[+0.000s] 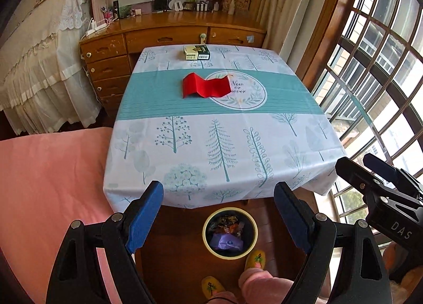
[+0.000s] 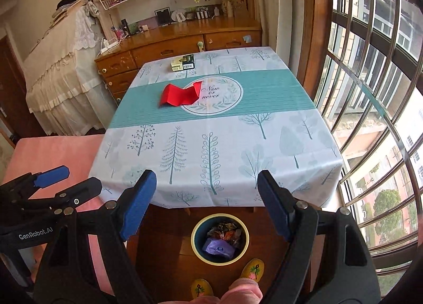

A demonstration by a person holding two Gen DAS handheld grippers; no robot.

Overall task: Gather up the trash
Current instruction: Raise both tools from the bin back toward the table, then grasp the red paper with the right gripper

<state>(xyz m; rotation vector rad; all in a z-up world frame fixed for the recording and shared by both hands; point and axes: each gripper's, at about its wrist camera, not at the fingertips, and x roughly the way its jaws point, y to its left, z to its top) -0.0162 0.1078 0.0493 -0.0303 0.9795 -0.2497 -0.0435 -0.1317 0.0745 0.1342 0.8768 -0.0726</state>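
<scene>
Fingers (image 1: 148,214) of both grippers stand wide apart, empty — reach the left gripper (image 1: 219,214) past the near desk (image 1: 185,150) edge, pinching a raised fold of the red paper (image 1: 205,86) mid-desk — bin (image 1: 230,234) waits below.

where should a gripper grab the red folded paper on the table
Pinch a raised fold ridge of the red paper, coming from above with a finger on each side of the crease. It lies zigzag-folded on the tablecloth, so the standing ridges offer an edge; the flat panels do not.

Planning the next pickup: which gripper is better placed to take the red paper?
Left, marginally. The red paper lies left of the table's centre. Both the left gripper and the right gripper are open and empty.
</scene>
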